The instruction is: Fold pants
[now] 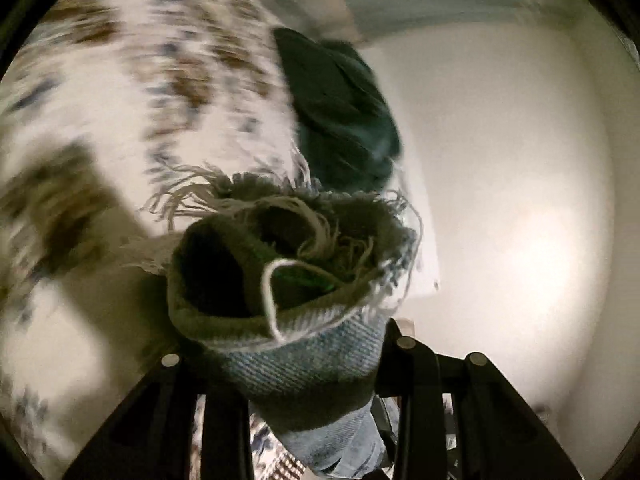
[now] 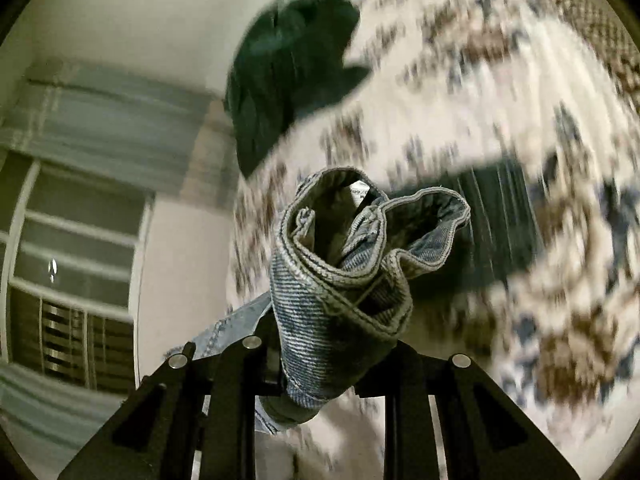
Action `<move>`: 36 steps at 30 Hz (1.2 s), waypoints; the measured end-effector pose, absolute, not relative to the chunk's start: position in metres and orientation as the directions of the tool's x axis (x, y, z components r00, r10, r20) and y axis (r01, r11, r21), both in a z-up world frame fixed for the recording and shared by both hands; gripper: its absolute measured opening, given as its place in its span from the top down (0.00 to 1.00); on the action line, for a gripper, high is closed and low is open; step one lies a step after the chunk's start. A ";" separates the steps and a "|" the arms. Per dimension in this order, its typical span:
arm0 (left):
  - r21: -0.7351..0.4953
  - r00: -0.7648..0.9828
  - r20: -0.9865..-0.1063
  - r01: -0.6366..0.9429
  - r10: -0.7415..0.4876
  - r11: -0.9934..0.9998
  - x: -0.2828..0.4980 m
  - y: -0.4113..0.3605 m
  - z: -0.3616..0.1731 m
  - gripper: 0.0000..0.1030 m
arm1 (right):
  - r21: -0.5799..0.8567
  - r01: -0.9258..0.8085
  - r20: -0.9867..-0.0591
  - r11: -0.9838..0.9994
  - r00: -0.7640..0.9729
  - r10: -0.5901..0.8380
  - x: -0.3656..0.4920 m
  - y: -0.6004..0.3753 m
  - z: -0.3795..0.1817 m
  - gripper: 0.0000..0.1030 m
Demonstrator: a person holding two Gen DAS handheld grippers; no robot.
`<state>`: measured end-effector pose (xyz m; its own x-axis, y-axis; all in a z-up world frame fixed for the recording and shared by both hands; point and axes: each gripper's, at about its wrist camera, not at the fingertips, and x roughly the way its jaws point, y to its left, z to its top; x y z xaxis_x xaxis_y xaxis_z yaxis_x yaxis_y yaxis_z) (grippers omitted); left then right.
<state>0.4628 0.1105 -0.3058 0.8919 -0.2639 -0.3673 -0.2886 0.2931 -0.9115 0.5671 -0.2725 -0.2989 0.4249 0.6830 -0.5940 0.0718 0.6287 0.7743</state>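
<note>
The pants are light blue denim. In the left wrist view my left gripper (image 1: 304,360) is shut on a frayed leg hem of the pants (image 1: 296,280), bunched up and held off the surface, loose threads sticking out. In the right wrist view my right gripper (image 2: 332,356) is shut on the stitched waistband end of the pants (image 2: 344,272), also bunched and lifted, a white label showing inside. The fingertips of both grippers are hidden under the denim. Both views are blurred by motion.
A white bedspread with brown and blue pattern (image 1: 132,92) (image 2: 500,128) lies below. A dark green garment (image 1: 340,112) (image 2: 288,72) sits on it near the edge. A white wall (image 1: 520,160) and a window with blinds (image 2: 72,272) lie beyond.
</note>
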 end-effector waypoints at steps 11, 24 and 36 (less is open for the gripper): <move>-0.821 0.676 -0.537 -0.278 -0.506 0.499 0.638 0.105 -0.457 0.72 | 0.730 0.292 -0.659 0.618 0.543 0.521 0.628 -0.303 -0.438 0.77; -0.671 0.445 -0.723 -0.268 -0.529 0.691 0.617 0.093 -0.482 0.67 | 0.654 0.373 -0.748 0.658 0.449 0.489 0.602 -0.306 -0.497 0.61; -0.165 0.400 -0.908 -0.073 -0.123 0.984 0.576 0.031 -0.414 0.11 | 0.201 0.232 -0.919 0.952 0.380 0.102 0.566 -0.269 -0.423 0.07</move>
<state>0.5758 0.0313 -0.4135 0.3999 -0.1226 -0.9083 -0.0726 0.9837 -0.1647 0.5659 -0.2685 -0.4228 0.3800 0.1018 -0.9194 0.2319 0.9517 0.2012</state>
